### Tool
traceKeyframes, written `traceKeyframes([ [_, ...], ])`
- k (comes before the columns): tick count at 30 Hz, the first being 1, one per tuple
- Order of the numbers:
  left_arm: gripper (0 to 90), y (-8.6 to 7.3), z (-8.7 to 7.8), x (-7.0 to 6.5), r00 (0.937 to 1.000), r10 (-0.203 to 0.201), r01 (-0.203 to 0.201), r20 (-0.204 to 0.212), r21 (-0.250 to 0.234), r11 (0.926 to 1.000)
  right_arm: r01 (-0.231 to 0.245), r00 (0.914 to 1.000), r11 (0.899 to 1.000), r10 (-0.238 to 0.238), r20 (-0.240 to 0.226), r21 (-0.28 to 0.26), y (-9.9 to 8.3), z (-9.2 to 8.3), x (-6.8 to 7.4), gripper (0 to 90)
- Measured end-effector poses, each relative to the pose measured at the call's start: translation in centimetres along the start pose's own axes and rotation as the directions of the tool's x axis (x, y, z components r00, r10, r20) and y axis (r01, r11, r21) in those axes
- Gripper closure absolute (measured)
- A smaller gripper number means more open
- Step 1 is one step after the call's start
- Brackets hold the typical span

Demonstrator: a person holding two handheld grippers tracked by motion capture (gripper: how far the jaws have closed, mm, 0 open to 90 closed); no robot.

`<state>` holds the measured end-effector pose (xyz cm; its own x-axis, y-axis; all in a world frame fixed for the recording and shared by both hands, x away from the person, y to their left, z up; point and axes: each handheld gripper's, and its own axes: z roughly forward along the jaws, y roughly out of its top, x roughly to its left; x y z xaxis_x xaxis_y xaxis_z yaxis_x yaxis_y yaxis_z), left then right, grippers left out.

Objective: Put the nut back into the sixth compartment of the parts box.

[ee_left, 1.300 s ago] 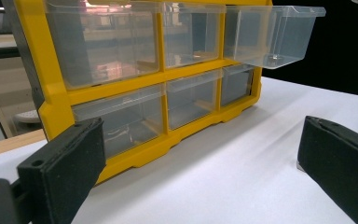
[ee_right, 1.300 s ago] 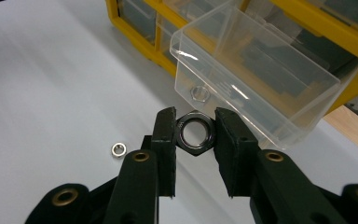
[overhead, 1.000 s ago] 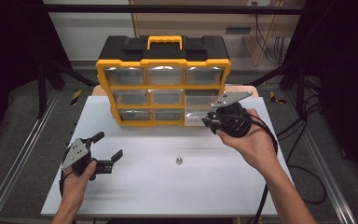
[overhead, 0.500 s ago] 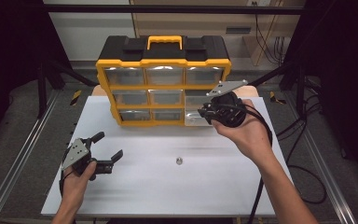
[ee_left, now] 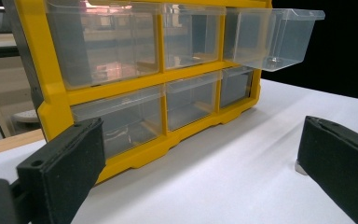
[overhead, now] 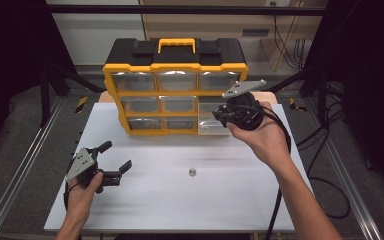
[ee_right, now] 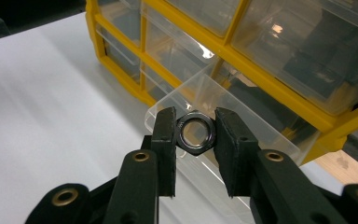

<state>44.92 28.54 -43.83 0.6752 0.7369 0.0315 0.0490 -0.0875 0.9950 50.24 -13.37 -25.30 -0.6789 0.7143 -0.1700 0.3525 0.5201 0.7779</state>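
right gripper view: nut (ee_right: 196, 133) bore faces camera.

One yellow organizer (overhead: 175, 85) with nine clear drawers, one drawer (overhead: 211, 125) of them pulled out, stands on one white worktop (overhead: 180, 200), alongside two nuts, one nut (ee_right: 196, 133) gripped and another nut (overhead: 192, 173) lying loose, and two hand-held grippers.

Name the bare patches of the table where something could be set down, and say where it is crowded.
Free: the white table between the left gripper and small nut, and the near edge. Crowded: by the organizer, its open drawer and the right gripper.
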Motion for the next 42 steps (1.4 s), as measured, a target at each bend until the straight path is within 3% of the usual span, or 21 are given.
traceKeyframes([
  [15, 0.9, 0.0, -0.2, 0.2, 1.0000, -0.002, 0.002, -0.008, -0.006, 1.0000, -0.032, 0.9992, 0.999, 0.033, 0.021, -0.019, 0.8, 0.7, -1.0, 70.2],
  [30, 0.9, 0.1, -0.2, 0.1, 1.0000, 0.002, -0.002, -0.007, -0.006, 1.0000, -0.097, 0.9943, 0.993, 0.094, 0.049, 0.060, 0.9, 3.7, -3.1, 70.1],
  [42, 0.9, 0.1, -0.1, 0.0, 1.0000, 0.004, -0.004, -0.003, -0.002, 1.0000, -0.113, 0.9929, 0.989, 0.109, 0.047, 0.095, 0.7, 4.8, -3.3, 70.1],
])
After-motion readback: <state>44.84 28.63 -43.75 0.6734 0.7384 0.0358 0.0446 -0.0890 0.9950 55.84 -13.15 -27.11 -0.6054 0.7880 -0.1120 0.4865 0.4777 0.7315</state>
